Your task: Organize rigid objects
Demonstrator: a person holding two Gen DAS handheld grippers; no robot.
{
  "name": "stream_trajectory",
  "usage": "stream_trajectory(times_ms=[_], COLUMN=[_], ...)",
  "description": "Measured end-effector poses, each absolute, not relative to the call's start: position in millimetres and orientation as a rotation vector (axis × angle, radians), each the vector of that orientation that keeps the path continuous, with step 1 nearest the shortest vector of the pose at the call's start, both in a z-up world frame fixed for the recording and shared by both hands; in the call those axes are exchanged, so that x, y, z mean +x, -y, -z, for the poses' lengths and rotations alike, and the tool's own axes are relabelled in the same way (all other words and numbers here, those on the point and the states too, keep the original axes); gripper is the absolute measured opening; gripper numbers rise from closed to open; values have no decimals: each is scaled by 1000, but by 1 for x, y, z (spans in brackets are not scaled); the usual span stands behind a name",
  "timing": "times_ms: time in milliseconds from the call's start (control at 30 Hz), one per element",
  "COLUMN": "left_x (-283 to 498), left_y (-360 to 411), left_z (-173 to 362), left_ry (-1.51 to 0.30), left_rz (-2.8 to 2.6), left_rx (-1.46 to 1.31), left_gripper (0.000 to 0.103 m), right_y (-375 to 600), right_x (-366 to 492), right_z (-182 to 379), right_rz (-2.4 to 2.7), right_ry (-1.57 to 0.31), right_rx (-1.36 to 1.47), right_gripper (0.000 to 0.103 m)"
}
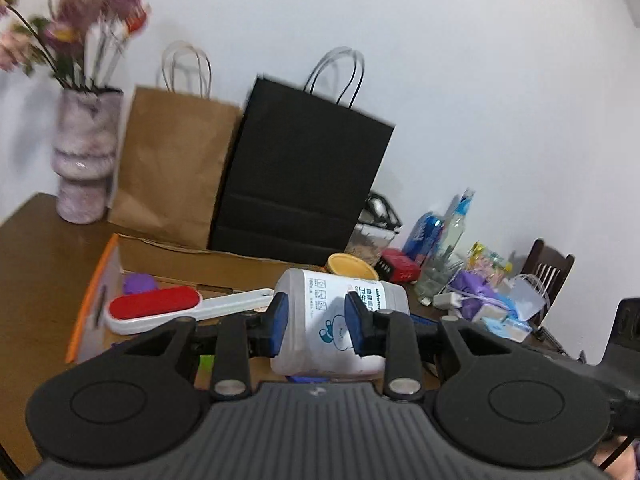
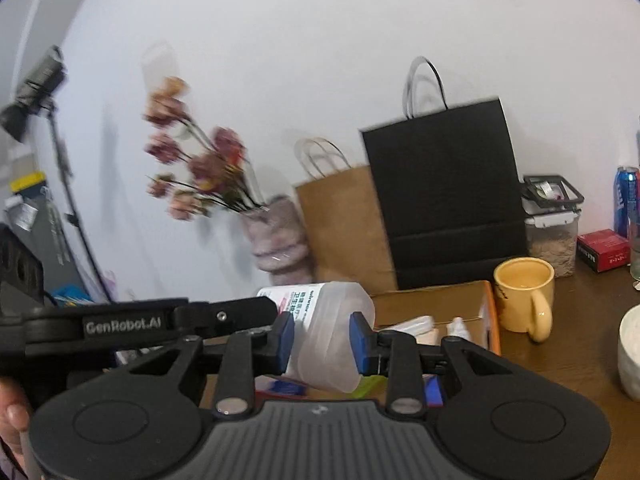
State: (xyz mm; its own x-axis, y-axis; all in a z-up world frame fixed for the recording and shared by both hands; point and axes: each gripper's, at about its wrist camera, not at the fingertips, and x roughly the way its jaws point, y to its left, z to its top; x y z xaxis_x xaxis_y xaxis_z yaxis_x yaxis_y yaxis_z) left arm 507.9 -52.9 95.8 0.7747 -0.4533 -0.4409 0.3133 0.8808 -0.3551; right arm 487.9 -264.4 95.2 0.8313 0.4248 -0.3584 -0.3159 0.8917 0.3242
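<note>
While both grippers frame the same white tub [image 1: 340, 320], the sort looks roughly midway, judged from what sits in the box [image 1: 96, 292] versus what lies loose. Left gripper [image 1: 316, 326]: blue pads sit at either side of the tub, about touching it, jaws half spread; it seems to carry the tub, though firm contact is hard to confirm. Right gripper [image 2: 322, 340]: jaws equally spread, the tub's rounded end sits between the pads with small gaps showing, so probably not clamped. Tub is held on its side, above the box's near edge, not yet set down.

Done so far, apparently: a lint brush [image 1: 160, 306] and a purple item [image 1: 138, 282] lie in the box, plus small white bottles seen from the right wrist view.

Left: yellow mug [image 2: 524, 292], red pack [image 2: 602, 248], clear canister [image 2: 552, 224], blue can [image 2: 626, 200], white bowl [image 2: 632, 356], all on the table [image 2: 568, 360] outside the box. More clutter sits at the far right in the left wrist view, too blurred to name.

Materials: tub is translucent white plastic, rounded shoulders, printed label with a cartoon bear, smooth and likely slippery. Box is brown cardboard with an orange edge. Brush has a red fuzzy pad and glossy white handle. Mug is glazed ceramic. Table is dark wood.
</note>
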Motion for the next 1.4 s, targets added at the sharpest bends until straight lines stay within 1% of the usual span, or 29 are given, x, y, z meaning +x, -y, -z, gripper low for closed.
stream_trajectory(times_ms=[133, 300, 400, 467, 567, 600, 633, 667, 700, 733, 767, 800, 833, 867, 900, 933, 967, 1000, 1067, 1133, 1300, 1400], left_x=[553, 589, 602, 603, 601, 600, 596, 591, 585, 577, 569, 563, 558, 552, 545, 537, 526, 515, 493, 471, 428, 388], left_y=[60, 54, 47, 42, 36, 35, 35, 34, 34, 33, 33, 34, 34, 35, 36, 37, 38, 36, 31, 21, 10, 3], left_z=[-59, -1, 22, 29, 33, 32, 29, 25, 19, 13, 6, -1, -9, -15, -21, -25, -29, -33, -39, -46, -64, -77], left_ry=[-631, -777, -855, -839, -822, -822, -812, -785, -754, -716, -681, -659, -636, -609, -570, -519, -467, -425, -383, -354, -324, -300], left_rz=[402, 374, 331, 299, 289, 301, 310, 314, 309, 308, 307, 305, 297, 272, 235, 187, 134, 102, 89, 88, 48, 20], left_rx=[-306, -360, -359, -336, -299, -292, -282, -267, -246, -220, -190, -161, -124, -84, -36, 19, 70, 104, 116, 81, 34, 8], left_gripper=[31, 30, 30, 30, 29, 31, 41, 48, 61, 67, 69, 71, 78, 82, 89, 95, 97, 97, 101, 102, 102, 102], right_y=[271, 264, 263, 260, 253, 253, 253, 253, 255, 258, 261, 265, 267, 269, 271, 273, 275, 277, 282, 285, 289, 287], right_x=[542, 579, 600, 609, 609, 608, 606, 603, 600, 595, 592, 588, 581, 575, 565, 558, 547, 534, 503, 478, 428, 391], right_z=[-63, -18, 9, 25, 31, 32, 32, 30, 28, 24, 18, 11, 2, -6, -16, -25, -34, -42, -53, -59, -64, -68], right_rz=[-361, -328, -352, -376, -373, -368, -361, -359, -367, -359, -349, -338, -331, -324, -314, -300, -281, -262, -222, -190, -161, -160], right_ry=[-545, -667, -755, -783, -769, -759, -755, -751, -760, -747, -730, -709, -684, -657, -620, -584, -540, -484, -380, -320, -294, -275], right_rx=[266, 230, 262, 304, 318, 317, 315, 316, 318, 315, 314, 308, 295, 280, 255, 228, 196, 162, 88, 50, 59, 67], right_gripper=[30, 30, 30, 30, 32, 32, 35, 38, 46, 58, 63, 65, 65, 66, 73, 84, 89, 90, 90, 90, 90, 90])
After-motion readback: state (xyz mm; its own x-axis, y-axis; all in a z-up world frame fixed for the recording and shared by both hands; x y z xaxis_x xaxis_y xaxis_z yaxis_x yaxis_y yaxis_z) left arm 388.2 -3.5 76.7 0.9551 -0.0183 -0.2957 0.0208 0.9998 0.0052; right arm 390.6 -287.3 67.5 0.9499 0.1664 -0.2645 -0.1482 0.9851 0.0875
